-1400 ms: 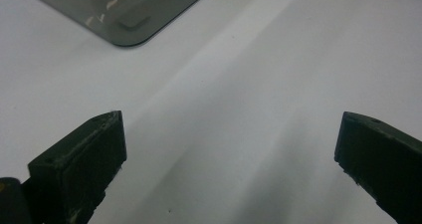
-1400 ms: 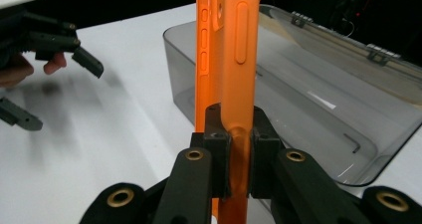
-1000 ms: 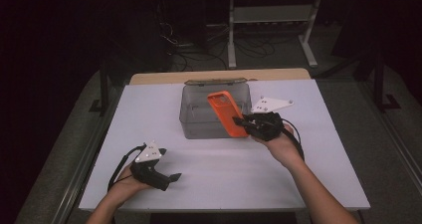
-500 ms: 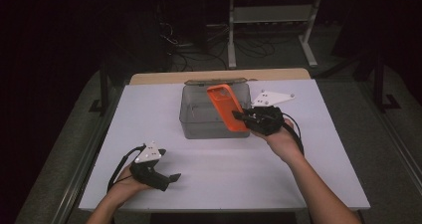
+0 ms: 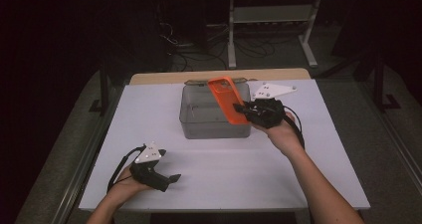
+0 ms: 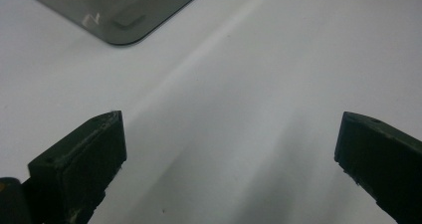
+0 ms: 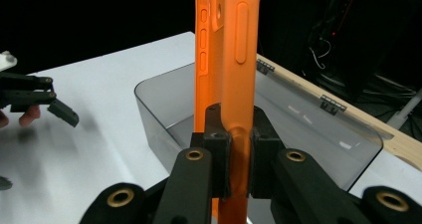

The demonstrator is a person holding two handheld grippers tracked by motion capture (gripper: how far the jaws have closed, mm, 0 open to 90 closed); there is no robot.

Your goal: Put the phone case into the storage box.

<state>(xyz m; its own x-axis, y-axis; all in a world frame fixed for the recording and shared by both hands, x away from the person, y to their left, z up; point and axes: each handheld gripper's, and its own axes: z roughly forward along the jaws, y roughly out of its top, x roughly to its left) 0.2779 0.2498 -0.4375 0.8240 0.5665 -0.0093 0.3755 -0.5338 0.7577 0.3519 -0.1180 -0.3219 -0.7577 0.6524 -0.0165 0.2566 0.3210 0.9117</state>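
An orange phone case [image 5: 226,100] [image 7: 226,59] is held edge-on, tilted over the right part of a clear grey plastic bin [image 5: 199,115] [image 7: 308,129]. My right gripper [image 5: 244,109] [image 7: 238,159] is shut on the case's lower end, its pads pressing both sides. Near the table's front left my left gripper [image 5: 173,178] [image 6: 229,144] rests low on the white surface, its jaws wide apart with nothing between them. One corner of the bin [image 6: 119,10] shows at the top of the left gripper view.
The white tabletop [image 5: 323,159] has free room in front of the bin and on both sides. A wooden strip [image 5: 159,78] with hinges runs along the far edge. Beyond it stand a dark floor, cables and a metal rack [image 5: 271,20].
My right gripper has carried the orange case a little up and toward the far side over the bin. The left gripper has stayed where it was.
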